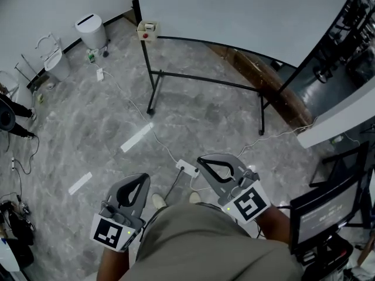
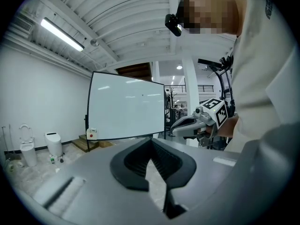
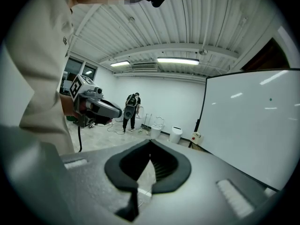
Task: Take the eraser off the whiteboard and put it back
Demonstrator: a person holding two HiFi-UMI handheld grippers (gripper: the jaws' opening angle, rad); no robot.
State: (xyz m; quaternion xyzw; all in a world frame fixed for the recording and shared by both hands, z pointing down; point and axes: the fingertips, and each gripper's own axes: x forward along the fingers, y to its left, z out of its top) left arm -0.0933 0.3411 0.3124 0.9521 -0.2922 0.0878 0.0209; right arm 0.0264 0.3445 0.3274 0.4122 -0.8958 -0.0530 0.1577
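While left gripper (image 1: 136, 183) and right gripper (image 1: 206, 163) hang at person's waist, fingers pressed together, empty, eraser (image 1: 147, 30) sits at whiteboard (image 1: 234, 10) lower left corner, well apart. Nothing done yet, by the look: approach, removal, return left.

A large whiteboard (image 1: 234, 10) stands upright at the far side of the room, its white surface blank inside a thin black frame. It is carried on a black tubular stand (image 1: 205, 81) whose feet rest on the grey marbled floor (image 1: 88, 127). The eraser (image 1: 147, 31), a small cream-coloured block with a red spot on its face, sits at the board's lower left corner, against the bottom edge of the frame beside the left upright.
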